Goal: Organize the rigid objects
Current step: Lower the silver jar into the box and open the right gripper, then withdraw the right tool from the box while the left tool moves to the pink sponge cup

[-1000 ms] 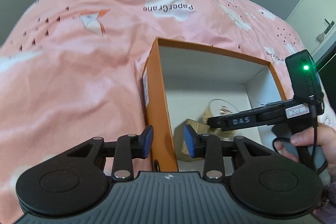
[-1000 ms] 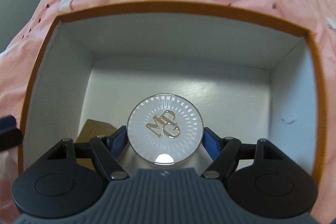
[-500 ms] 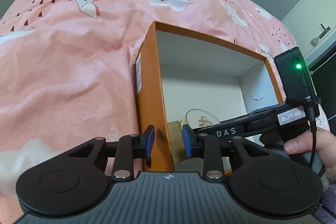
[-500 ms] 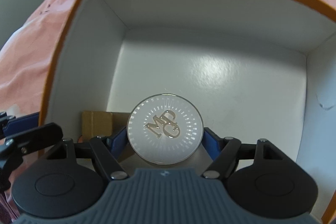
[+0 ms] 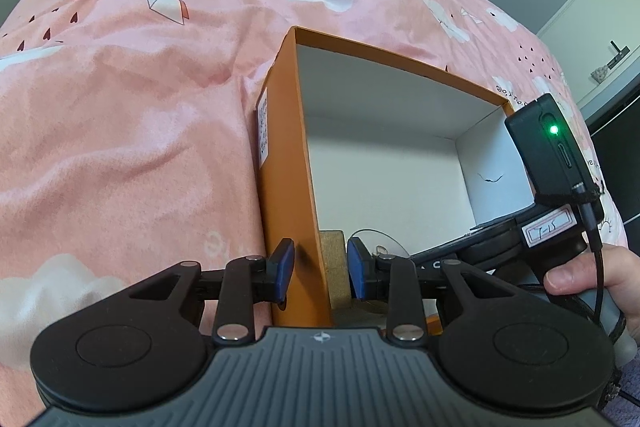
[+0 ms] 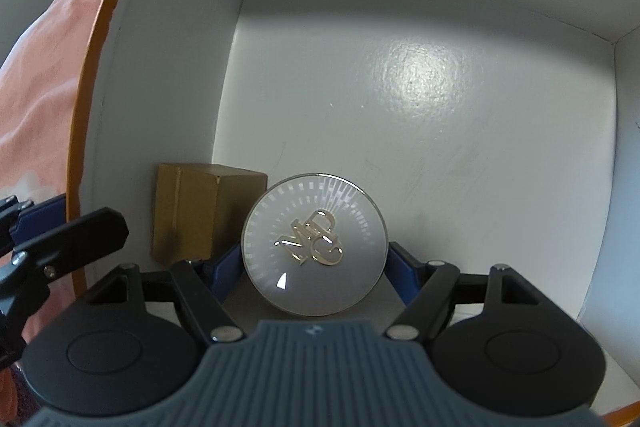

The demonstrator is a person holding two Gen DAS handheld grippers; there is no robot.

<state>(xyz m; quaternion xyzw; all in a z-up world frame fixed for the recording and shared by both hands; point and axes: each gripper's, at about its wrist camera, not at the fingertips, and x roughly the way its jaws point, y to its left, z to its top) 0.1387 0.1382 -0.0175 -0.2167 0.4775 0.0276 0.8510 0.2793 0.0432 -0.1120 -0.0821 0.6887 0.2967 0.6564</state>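
- Inside, one open cardboard box with orange outside and white lining [image 6: 420, 87] fills nearly all of the right wrist view; in the left wrist view it stands centre frame [image 5: 288, 187] on the bedding.
- Contents, two items: one small brown cardboard carton [image 6: 192, 211] in the box's lower-left corner, and one round silver-lidded case with gold "MP G" lettering [image 6: 314, 247] just beside the carton at lower centre.
- Right gripper [image 6: 314, 263]: blue pads closed against both sides of the round case, holding it low within the box. Cannot tell if the case touches the box floor.
- Left gripper [image 5: 320, 263]: fingers straddle the box's orange left wall, one blue pad outside and one inside. Small gaps show on both sides; the fingers stand apart, not pinching the wall.
- From the left wrist view the carton [image 5: 334, 255] shows between that wall and the inner pad; only a sliver of the round case [image 5: 380, 241] is visible behind that pad.
- Surroundings: one pink bedspread printed with white clouds, paper cranes and "PaperCrane" [image 5: 140, 107] under the box, filling the upper and left frame.
- One bare hand [image 5: 600, 279] at the right edge grips the right gripper's handle; a black module with a green light [image 5: 554, 147] sits above it.
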